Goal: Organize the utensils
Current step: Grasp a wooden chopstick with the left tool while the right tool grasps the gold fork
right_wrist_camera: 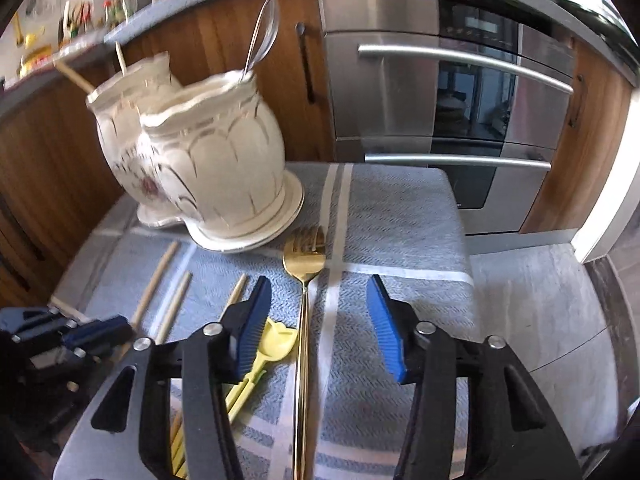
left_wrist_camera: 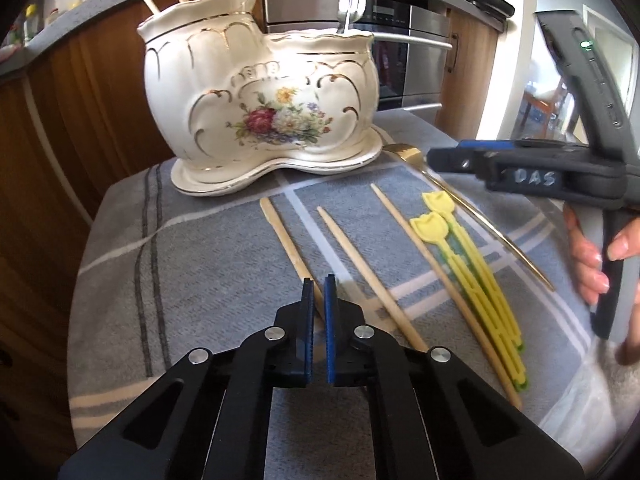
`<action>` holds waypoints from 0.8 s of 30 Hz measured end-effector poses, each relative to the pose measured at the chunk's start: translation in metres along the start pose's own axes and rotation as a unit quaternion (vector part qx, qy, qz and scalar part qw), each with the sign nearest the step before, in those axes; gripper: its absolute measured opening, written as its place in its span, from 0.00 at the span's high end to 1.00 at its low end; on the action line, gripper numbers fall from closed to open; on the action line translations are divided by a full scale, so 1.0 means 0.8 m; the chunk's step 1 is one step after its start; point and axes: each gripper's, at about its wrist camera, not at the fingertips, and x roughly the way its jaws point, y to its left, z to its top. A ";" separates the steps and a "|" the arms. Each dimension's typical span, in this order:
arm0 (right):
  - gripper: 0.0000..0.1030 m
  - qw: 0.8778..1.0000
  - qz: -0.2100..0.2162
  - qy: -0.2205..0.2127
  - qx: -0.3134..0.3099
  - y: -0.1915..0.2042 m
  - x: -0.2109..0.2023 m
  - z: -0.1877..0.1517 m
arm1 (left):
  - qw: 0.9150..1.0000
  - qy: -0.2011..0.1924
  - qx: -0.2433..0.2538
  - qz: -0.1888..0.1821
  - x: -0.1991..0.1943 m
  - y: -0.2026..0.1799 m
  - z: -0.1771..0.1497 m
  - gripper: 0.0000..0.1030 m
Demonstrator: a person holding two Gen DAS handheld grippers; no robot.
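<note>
Three wooden chopsticks lie on a grey striped cloth (left_wrist_camera: 180,260). My left gripper (left_wrist_camera: 319,280) is shut on the near end of the leftmost chopstick (left_wrist_camera: 284,236). The other two chopsticks (left_wrist_camera: 360,272) (left_wrist_camera: 420,260) lie to its right, beside yellow tulip-shaped picks (left_wrist_camera: 460,256). A gold fork (right_wrist_camera: 304,256) lies lengthwise between the pads of my right gripper (right_wrist_camera: 319,280), which is open and clear of the handle. A white floral ceramic holder (left_wrist_camera: 260,92) stands at the back with wooden sticks and a silver fork (left_wrist_camera: 352,0) in it. The right gripper (left_wrist_camera: 444,156) hovers over the gold fork's head.
The holder (right_wrist_camera: 208,160) sits on a matching saucer at the cloth's far left. A steel oven (right_wrist_camera: 460,100) and wooden cabinets stand behind the table. The tabletop ends at the right, with grey floor (right_wrist_camera: 540,300) beyond. A hand (left_wrist_camera: 588,256) grips the right gripper's handle.
</note>
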 end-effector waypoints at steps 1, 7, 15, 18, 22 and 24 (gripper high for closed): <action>0.56 1.000 -0.002 0.007 -0.005 0.002 0.005 0.000 | 1.000 0.001 -0.006 -0.003 0.000 0.002 0.000 0.95; 0.72 0.999 -0.007 0.041 -0.022 0.013 0.029 0.005 | 1.000 0.005 -0.013 -0.020 0.002 0.004 0.001 0.95; 0.90 0.997 -0.007 0.050 -0.061 0.025 0.034 0.005 | 0.999 0.026 -0.020 -0.024 0.008 0.007 0.006 0.89; 0.95 0.997 0.004 0.048 -0.060 0.027 0.030 0.003 | 0.999 0.035 -0.021 -0.015 0.012 0.007 0.010 0.89; 0.95 0.998 0.024 0.036 -0.043 0.018 0.019 0.000 | 0.999 0.045 -0.025 0.006 0.018 0.005 0.020 0.88; 0.95 0.998 0.032 0.031 -0.039 0.016 0.014 -0.002 | 0.998 0.051 -0.028 0.014 0.021 0.004 0.024 0.83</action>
